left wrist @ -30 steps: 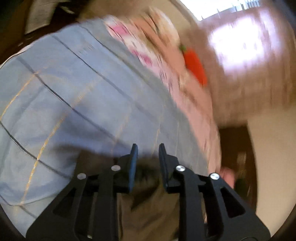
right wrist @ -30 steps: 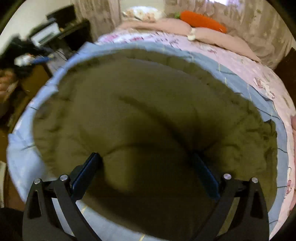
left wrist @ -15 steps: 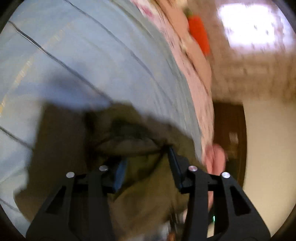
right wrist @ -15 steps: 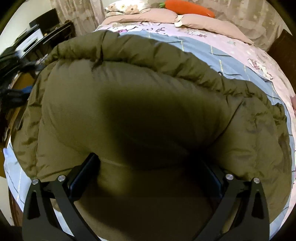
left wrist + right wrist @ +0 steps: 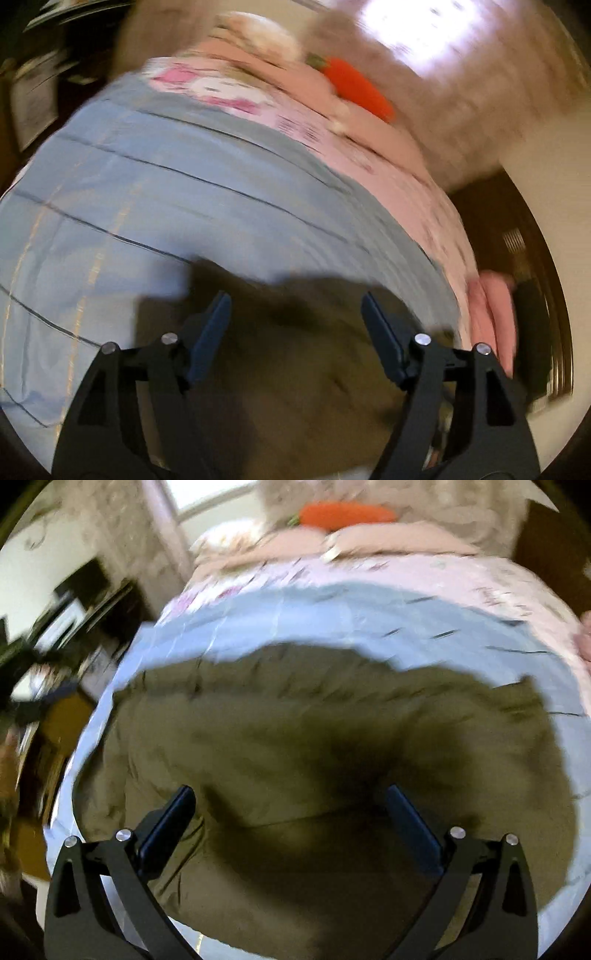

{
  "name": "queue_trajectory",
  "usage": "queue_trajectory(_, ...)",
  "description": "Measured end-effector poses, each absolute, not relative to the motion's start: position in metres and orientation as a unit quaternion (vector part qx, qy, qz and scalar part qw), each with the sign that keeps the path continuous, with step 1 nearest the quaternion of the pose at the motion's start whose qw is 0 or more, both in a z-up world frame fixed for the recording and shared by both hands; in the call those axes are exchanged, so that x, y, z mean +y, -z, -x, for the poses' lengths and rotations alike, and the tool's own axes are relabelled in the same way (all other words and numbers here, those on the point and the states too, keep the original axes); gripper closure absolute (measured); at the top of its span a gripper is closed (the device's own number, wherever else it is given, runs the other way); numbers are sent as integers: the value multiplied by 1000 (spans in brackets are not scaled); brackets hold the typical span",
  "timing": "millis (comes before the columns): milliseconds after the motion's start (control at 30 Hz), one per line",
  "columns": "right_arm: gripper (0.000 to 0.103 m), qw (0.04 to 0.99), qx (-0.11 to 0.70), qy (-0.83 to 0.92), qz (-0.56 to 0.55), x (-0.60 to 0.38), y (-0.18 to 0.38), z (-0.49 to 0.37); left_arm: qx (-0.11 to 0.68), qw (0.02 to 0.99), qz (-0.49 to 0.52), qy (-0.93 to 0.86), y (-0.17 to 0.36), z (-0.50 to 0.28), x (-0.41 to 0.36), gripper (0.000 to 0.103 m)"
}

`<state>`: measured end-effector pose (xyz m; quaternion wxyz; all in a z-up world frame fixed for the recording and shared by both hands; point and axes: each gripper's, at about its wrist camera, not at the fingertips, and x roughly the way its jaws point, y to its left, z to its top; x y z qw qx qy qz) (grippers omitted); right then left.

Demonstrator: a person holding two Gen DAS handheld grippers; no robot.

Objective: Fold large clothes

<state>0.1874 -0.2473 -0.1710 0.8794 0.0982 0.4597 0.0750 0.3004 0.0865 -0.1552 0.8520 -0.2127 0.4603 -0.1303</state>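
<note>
A large olive-green padded garment (image 5: 314,731) lies spread on the blue checked bedsheet (image 5: 280,620). In the left wrist view its edge (image 5: 303,387) fills the lower middle. My left gripper (image 5: 295,314) is open, its jaws wide apart just above the olive fabric, holding nothing. My right gripper (image 5: 291,801) is open too, its jaws wide apart over the near part of the garment, holding nothing. Both views are blurred by motion.
An orange carrot-shaped cushion (image 5: 356,88) and pink pillows (image 5: 388,539) lie at the head of the bed. A pink patterned sheet (image 5: 229,88) covers the far part. Dark furniture (image 5: 92,602) stands left of the bed. A dark wooden cabinet (image 5: 517,258) stands right.
My left gripper was nearly shut on the olive fabric, then opened wide and let it go. The garment dropped flatter on the sheet. My right gripper stayed open and pulled back.
</note>
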Motion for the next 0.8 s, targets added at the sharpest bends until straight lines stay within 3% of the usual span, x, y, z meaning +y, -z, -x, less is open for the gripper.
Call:
queue_trajectory(233,1,861,489,-18,-138,-304,160,-126,552,807,79,192,191,-217,-19,29)
queue_trajectory(367,1,858,512,-14,-37,-281,173,-116,583,796,32,158,240,-215,-38,31)
queue_trajectory(600,1,836,548,26,13,-269,220,-150,577,809,66,95,268,-253,-33,27)
queue_trajectory(800,1,868,494,53,-4,-286,225,-212,562,819,98,55,271,-288,-38,21)
